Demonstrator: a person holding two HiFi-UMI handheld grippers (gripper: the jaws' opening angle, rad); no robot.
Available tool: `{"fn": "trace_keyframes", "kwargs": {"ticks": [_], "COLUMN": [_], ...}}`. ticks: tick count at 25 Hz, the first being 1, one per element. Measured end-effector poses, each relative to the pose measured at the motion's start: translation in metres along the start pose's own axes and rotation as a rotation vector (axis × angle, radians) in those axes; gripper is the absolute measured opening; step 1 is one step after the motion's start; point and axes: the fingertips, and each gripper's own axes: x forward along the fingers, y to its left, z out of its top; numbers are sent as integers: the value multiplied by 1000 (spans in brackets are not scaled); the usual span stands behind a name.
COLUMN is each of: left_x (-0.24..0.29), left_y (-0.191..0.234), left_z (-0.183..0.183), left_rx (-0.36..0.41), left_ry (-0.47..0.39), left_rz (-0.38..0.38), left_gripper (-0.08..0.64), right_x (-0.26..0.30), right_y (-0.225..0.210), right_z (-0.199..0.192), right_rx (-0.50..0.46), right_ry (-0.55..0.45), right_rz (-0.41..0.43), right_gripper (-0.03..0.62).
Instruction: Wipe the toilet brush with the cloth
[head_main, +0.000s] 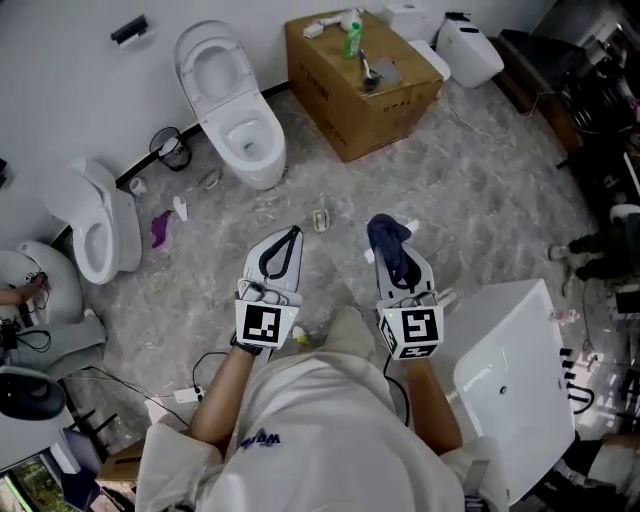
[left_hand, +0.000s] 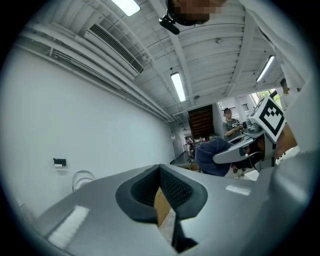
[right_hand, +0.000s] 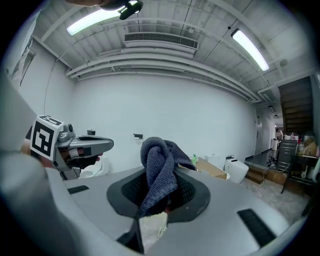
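My right gripper (head_main: 395, 255) is shut on a dark blue cloth (head_main: 386, 232), which bunches up out of its jaws (right_hand: 159, 165). My left gripper (head_main: 292, 234) is held beside it at the same height, jaws shut with nothing between them. Both hang above the marbled floor, in front of the person's body. From the left gripper view the right gripper (left_hand: 240, 147) shows with the cloth (left_hand: 212, 155) in it. I cannot pick out a toilet brush for certain. A small long-handled item (head_main: 368, 72) lies on top of the cardboard box (head_main: 350, 105), far ahead.
A white toilet (head_main: 235, 110) stands ahead left and another (head_main: 100, 220) at the left. A green bottle (head_main: 352, 40) stands on the box. A white panel (head_main: 510, 370) lies at my right. Litter, a black wire holder (head_main: 172, 148) and cables lie on the floor.
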Motion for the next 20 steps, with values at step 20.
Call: {"fn": "trace_keyframes", "kwargs": {"ticks": [20], "left_x": [-48], "left_y": [12], "left_z": [12], "left_rx": [-15], "left_ry": [-10], "left_rz": [46], "left_gripper": [2], "right_x": [-12], "right_y": [39], "right_z": [12], "right_rx": [-8], "right_ry": [-43], "right_rz": [20], "right_gripper": [84]}}
